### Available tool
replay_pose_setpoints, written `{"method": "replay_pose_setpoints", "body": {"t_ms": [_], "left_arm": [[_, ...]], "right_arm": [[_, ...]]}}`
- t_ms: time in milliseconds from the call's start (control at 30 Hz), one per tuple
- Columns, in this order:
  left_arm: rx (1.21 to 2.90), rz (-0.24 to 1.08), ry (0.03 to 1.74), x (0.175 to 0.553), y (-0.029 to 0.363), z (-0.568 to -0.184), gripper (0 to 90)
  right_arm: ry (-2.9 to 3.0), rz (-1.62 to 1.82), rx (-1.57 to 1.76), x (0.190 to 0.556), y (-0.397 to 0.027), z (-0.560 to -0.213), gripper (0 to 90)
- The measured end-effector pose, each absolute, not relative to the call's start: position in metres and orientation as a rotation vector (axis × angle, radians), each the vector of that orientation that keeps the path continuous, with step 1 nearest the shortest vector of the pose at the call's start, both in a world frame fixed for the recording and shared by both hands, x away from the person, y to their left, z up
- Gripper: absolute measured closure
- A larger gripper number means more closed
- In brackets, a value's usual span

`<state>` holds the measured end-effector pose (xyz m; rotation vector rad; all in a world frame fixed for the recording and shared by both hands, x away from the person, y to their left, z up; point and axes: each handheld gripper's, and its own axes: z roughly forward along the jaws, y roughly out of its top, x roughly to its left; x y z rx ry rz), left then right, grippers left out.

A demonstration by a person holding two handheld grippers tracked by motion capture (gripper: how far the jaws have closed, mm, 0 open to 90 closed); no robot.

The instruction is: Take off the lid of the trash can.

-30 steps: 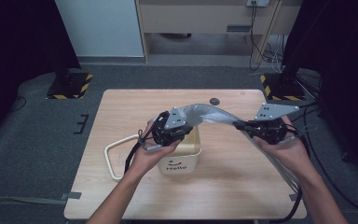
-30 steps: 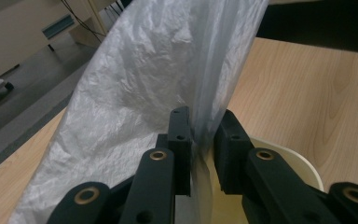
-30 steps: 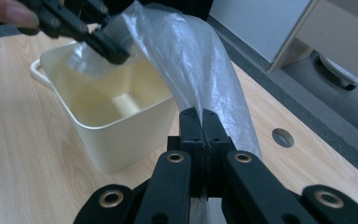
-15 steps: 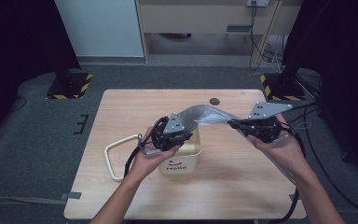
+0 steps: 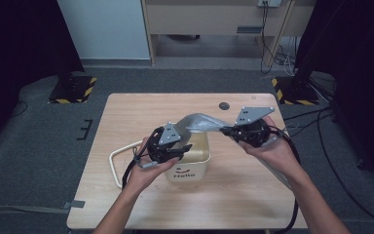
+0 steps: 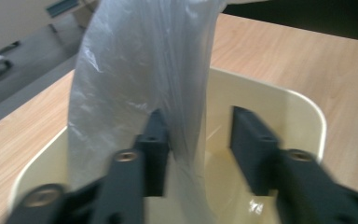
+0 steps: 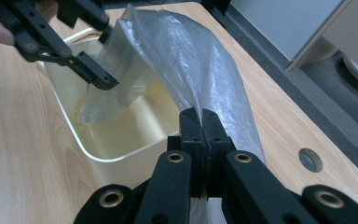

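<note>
A clear plastic bag (image 5: 202, 123) arches over the middle of the worktop (image 5: 126, 112), one end hanging down into a cream bin (image 5: 195, 163) and the other stretched out toward three o'clock. In the left tool's view the bag (image 6: 135, 84) falls as a crinkled sheet into the bin (image 6: 307, 112), lying against the inner face of one jaw while the other jaw stands well clear of it; the left tool (image 5: 187, 147) has just been opening, its jaws now apart with the film loose between them and nothing pressed. It hangs over the bin's mouth, at about nine o'clock of the bag's arch.

The right tool (image 5: 225, 129) has its jaws together, clamped on the bag's other end; in its own view the right tool (image 7: 205, 123) pinches the film (image 7: 200, 60) flat between the pads, and the bag rises from there and curves down into the bin (image 7: 107, 154), where the left tool (image 7: 105, 58) holds its jaws on either side of the lower end.

The bin stands just below the worktop's centre, with the word "Hello" on its near wall. A pale loop handle (image 5: 119, 156) lies on the worktop at the bin's nine o'clock, touching or just beside it. A small dark round grommet (image 5: 224, 106) sits in the worktop at about one o'clock of the bin, well apart from it.
</note>
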<state>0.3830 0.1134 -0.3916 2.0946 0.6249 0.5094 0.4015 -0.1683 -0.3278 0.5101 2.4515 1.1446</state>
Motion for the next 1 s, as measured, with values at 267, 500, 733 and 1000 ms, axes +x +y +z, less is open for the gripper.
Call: {"method": "replay_pose_setpoints", "body": {"t_ms": [267, 500, 733, 1000], "left_arm": [[2.055, 0.571, 0.639, 0.380, 0.126, -0.377, 36.9], [2.042, 0.576, 0.623, 0.384, 0.124, -0.369, 31.7], [2.064, 0.596, 0.607, 0.390, 0.113, -0.370, 31.6], [2.087, 0.604, 0.597, 0.392, 0.114, -0.367, 63.8]], "right_arm": [[2.488, 1.112, 0.474, 0.404, -0.153, -0.331, 90.0], [2.513, 1.092, 0.443, 0.404, -0.142, -0.334, 90.0], [2.542, 1.086, 0.409, 0.404, -0.126, -0.335, 90.0], [2.549, 1.080, 0.402, 0.404, -0.114, -0.338, 90.0]]}}
